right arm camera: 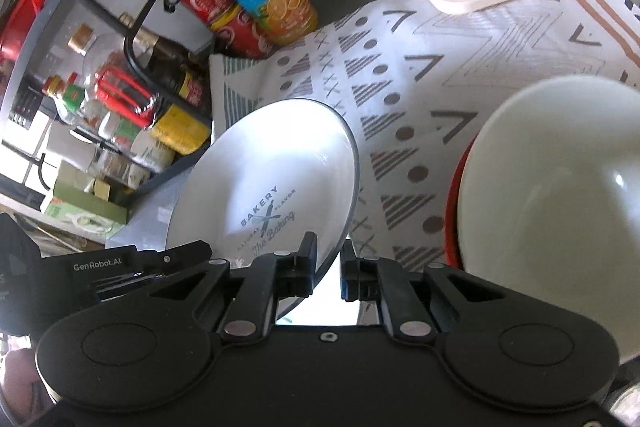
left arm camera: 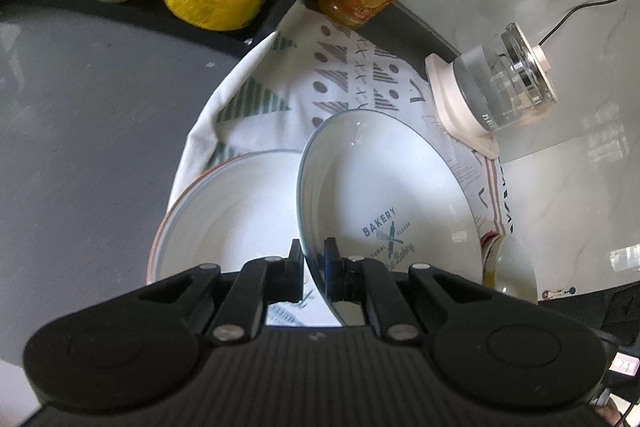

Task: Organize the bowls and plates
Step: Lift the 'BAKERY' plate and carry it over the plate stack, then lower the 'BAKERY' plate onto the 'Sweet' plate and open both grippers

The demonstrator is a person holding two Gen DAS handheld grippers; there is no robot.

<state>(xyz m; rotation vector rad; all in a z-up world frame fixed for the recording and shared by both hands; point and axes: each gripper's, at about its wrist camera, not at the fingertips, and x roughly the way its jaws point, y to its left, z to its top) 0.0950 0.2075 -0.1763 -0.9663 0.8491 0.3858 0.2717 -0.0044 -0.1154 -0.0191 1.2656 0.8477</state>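
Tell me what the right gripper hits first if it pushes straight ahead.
Probably the BAKERY plate: its rim already sits between the right gripper fingers, which look slightly apart. Past the rim lies the patterned cloth, though depth is unclear.

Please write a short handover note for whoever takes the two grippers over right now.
Left gripper: shut on the rim of the BAKERY plate, held tilted above the patterned cloth.
Right gripper: open, its fingers either side of the same plate's rim.
A second plate lies on the cloth beside it; a white bowl sits in a red-rimmed dish.
Left to do: set the BAKERY plate down, probably on the second plate.
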